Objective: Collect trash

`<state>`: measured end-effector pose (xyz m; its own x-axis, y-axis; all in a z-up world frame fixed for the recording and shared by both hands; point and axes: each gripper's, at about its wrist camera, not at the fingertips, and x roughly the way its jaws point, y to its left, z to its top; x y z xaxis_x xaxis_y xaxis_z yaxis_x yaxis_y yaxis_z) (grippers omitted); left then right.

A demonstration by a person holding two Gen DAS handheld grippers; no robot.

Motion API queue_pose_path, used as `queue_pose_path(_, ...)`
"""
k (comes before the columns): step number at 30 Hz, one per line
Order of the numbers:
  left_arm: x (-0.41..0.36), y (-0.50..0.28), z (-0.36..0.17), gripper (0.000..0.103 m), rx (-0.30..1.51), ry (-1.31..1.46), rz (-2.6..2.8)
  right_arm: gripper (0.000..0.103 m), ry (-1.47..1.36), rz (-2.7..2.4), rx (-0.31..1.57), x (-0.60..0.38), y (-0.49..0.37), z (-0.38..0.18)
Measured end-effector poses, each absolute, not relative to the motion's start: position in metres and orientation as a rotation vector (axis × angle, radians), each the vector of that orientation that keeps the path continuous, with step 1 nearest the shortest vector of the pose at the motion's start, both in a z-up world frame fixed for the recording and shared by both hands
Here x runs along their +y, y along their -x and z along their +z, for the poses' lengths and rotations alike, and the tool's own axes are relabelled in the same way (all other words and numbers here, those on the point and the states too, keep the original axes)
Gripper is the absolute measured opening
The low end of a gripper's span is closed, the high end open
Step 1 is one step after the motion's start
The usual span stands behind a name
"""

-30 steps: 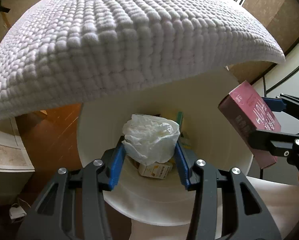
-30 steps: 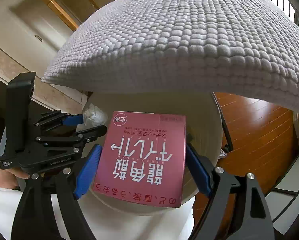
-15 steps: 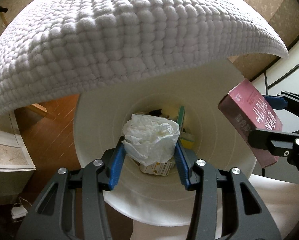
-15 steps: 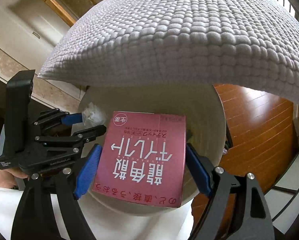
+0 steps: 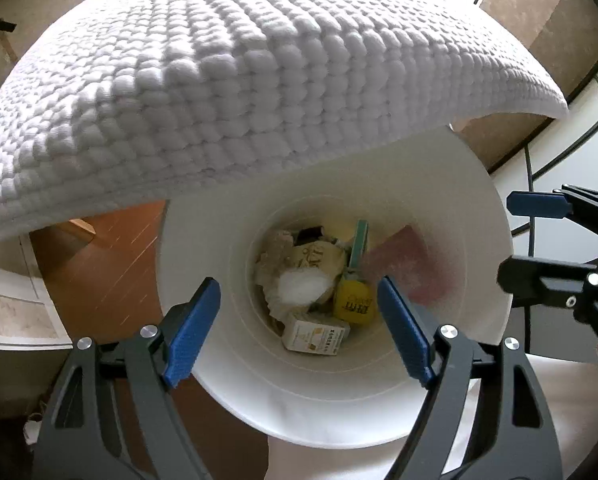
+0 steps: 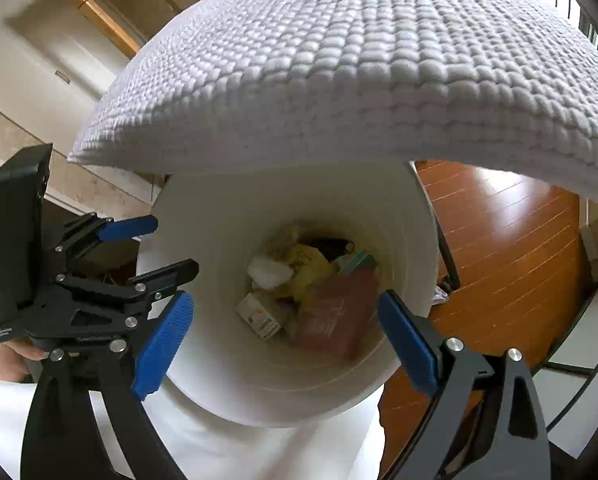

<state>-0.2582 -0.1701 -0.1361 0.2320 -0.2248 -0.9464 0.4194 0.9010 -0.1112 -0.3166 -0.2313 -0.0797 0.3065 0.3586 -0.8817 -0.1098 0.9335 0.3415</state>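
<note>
White bin [image 5: 227, 360]: 1 pink box [image 6: 333, 316], 1 tissue wad [image 5: 303, 285]; 2 tongs wide apart

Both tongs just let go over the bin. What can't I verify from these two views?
- Pink box: blurred in both views; print unreadable, unclear if settled.
- Bin far rim: hidden by the white pillow in both views.
- Bin bottom: buried under trash.
- Tissue: overexposed, left view.

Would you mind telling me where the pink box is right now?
The pink box is inside the white bin, blurred, on its right side beside the yellow packet.
</note>
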Motion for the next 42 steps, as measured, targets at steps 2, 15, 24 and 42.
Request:
queue_pose_path(2, -0.168, 0.258, -0.132, 0.082, 1.265, -0.171, -0.447, 0.092, -0.234, 0.31, 1.214, -0.232, 0.316, -0.075)
queue_pose_path(15, -0.151, 0.225, -0.028, 0.099, 0.997, -0.078, -0.454, 0.099, -0.195, 0.244, 0.962, -0.253, 0.291, 0.01)
queue_pose_path(24, -0.108, 0.071, -0.026, 0.101, 0.899, -0.047, -0.152, 0.099, -0.137, -0.039, 0.864, -0.346, 0.16, 0.02)
queue_pose_path(42, -0.071, -0.069, -0.087, 0.102, 1.0, -0.01, -0.035, 0.099, -0.095, -0.225, 0.949, -0.406, 0.016, -0.035)
